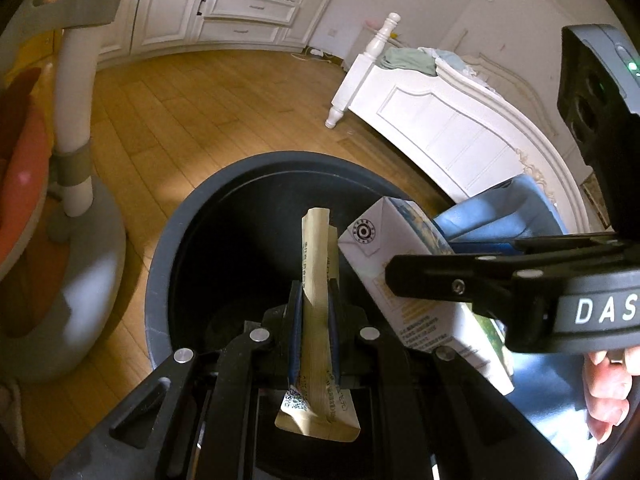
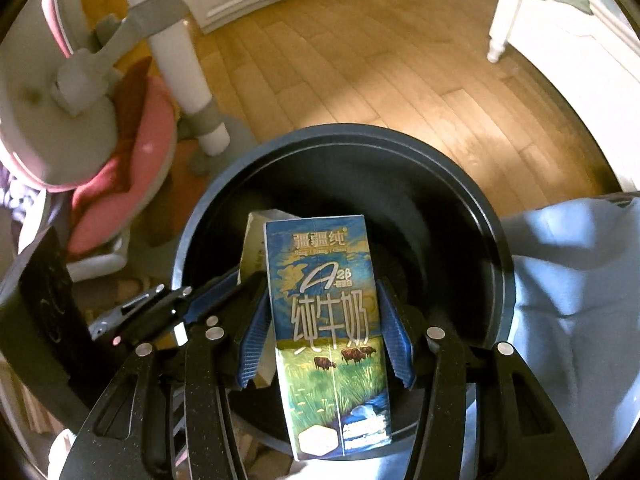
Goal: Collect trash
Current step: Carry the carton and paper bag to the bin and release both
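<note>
Over the round dark grey plastic bin (image 1: 168,272), the left gripper (image 1: 314,312) is clamped on a tan crumpled paper sachet (image 1: 316,280); just right, the right gripper (image 2: 326,332) pinches a blue printed milk carton (image 2: 328,320) by its sides. Both look light, the sachet soft, the carton stiff but likely crushable.

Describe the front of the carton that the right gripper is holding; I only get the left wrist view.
Observer: The milk carton has a blue front, with brown cows on green grass.
Operator: Confirm the right gripper's hold.
Observer: The right gripper has a blue pad against each narrow side of the carton.
Operator: Check that it is over the bin.
Observer: It is. The carton's top end lies over the bin's opening, with the left gripper's sachet beside it.
</note>
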`<act>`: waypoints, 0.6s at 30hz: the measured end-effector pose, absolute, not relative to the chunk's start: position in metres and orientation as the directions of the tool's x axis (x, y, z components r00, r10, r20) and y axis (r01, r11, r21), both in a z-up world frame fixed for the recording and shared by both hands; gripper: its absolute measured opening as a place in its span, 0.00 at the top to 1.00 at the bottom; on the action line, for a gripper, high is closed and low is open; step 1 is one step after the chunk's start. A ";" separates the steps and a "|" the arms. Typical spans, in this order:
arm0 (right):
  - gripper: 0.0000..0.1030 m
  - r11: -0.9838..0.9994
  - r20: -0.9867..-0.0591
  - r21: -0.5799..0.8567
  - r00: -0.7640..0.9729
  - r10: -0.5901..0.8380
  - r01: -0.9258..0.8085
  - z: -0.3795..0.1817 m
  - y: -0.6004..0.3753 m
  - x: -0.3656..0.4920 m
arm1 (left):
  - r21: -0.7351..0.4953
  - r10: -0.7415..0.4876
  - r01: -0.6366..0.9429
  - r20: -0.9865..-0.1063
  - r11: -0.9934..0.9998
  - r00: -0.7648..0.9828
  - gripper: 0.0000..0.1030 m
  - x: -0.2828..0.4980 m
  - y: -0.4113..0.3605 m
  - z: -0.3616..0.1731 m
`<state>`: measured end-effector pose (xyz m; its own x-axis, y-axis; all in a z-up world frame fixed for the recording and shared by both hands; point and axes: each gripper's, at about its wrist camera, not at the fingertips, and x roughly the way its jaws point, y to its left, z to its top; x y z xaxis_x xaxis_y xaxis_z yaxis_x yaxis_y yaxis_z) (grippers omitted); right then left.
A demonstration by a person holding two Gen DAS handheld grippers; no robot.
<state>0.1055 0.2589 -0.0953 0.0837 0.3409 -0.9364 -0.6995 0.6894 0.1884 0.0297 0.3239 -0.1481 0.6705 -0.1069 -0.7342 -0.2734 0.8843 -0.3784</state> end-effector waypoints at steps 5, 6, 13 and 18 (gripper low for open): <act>0.41 0.695 -0.926 0.232 0.064 0.372 -0.680 -0.091 0.248 0.110 | -0.361 -0.096 -0.273 -0.740 0.892 0.665 0.85 0.027 0.320 -0.141; 0.41 0.694 -0.920 0.247 0.061 0.387 -0.677 -0.089 0.246 0.111 | -0.357 -0.094 -0.273 -0.742 0.893 0.663 0.85 0.026 0.320 -0.140; 0.41 0.630 -0.806 0.419 0.051 0.589 -0.653 -0.059 0.206 0.109 | -0.324 -0.068 -0.278 -0.753 0.904 0.654 0.39 0.021 0.314 -0.125; 0.31 0.569 -0.705 0.470 0.101 0.702 -0.674 -0.020 0.155 0.094 | -0.246 -0.018 -0.243 -0.736 0.938 0.676 0.21 0.023 0.296 -0.104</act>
<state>0.0939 0.1554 -0.0200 0.1005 0.7018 -0.7052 -0.6742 0.5693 0.4705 0.0234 0.2955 -0.1038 0.6764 -0.0177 -0.7364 -0.2431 0.9383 -0.2458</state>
